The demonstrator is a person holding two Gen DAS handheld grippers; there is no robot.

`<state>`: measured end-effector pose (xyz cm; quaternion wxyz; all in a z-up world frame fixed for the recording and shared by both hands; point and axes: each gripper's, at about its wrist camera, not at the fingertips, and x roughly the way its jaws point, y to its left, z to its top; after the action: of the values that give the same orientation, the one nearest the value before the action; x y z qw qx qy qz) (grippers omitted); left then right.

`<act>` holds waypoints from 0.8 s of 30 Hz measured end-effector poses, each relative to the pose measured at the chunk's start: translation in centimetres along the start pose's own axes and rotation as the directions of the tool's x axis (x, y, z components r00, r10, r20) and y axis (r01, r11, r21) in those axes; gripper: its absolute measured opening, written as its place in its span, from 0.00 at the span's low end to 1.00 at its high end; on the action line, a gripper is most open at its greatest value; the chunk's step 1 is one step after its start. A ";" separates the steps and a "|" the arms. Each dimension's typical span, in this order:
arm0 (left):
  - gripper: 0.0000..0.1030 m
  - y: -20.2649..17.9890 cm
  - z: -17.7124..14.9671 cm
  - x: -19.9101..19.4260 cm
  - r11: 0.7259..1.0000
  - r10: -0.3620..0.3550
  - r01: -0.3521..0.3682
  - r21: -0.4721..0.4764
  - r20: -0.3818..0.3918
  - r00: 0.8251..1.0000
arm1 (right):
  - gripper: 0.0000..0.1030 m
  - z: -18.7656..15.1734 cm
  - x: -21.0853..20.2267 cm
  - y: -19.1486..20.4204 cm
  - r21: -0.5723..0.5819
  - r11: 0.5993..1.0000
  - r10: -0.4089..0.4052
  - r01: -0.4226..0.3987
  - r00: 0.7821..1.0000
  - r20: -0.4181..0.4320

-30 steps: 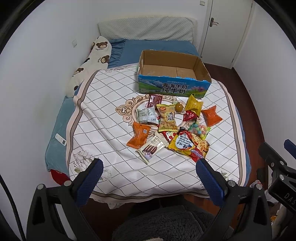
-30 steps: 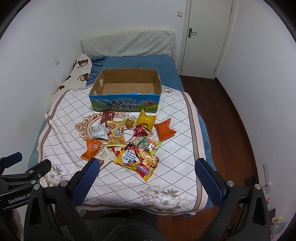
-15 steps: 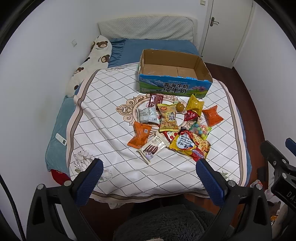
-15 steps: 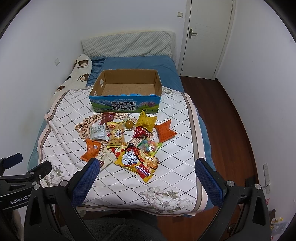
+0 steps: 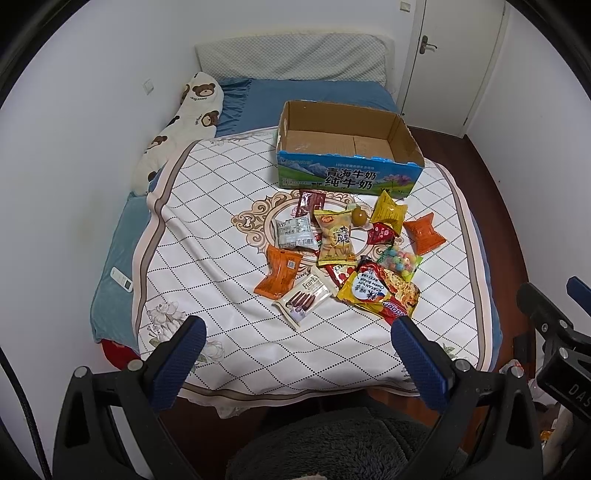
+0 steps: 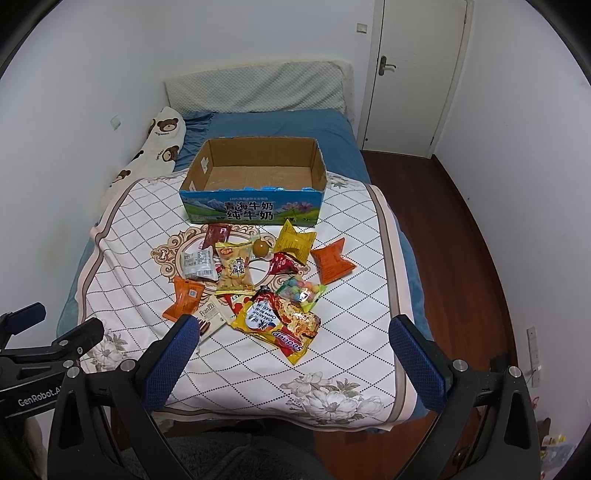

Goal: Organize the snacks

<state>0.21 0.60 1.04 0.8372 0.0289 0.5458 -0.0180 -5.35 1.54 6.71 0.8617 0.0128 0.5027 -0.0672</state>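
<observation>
Premises: domestic bedroom. Evidence: bed (image 5: 122,236) with blue sheet, pushed against left wall; padded grey headboard (image 5: 291,55) at far end; long bolster pillow with bear print (image 5: 184,122) along wall side; quilted diamond-pattern coverlet (image 5: 221,258) with floral corners spread over mattress. White painted walls, white interior door (image 6: 417,70) with lever handle, wall switch (image 6: 362,27) beside it. Dark wood plank floor (image 6: 461,240) right of bed. Snack packets (image 5: 336,243) and open cardboard box (image 5: 347,147) on coverlet.
</observation>
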 end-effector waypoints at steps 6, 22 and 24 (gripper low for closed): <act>1.00 -0.1 0.0 0.1 1.000 0.000 0.000 0.002 0.002 1.000 | 1.00 0.0 0.1 0.0 0.003 1.000 0.001 -0.001 1.000 -0.001; 1.00 -0.2 0.6 0.8 1.000 0.008 -0.008 0.001 0.003 1.000 | 1.00 0.1 0.6 0.2 0.019 1.000 0.008 -0.007 1.000 -0.005; 1.00 0.0 1.0 1.7 1.000 0.027 -0.027 -0.002 0.014 1.000 | 1.00 0.2 1.2 0.3 0.025 1.000 0.006 -0.006 1.000 -0.009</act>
<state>1.78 0.53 -0.12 0.8412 0.0353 0.5395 -0.0066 -4.56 1.71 5.78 0.8595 0.0252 0.5056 -0.0708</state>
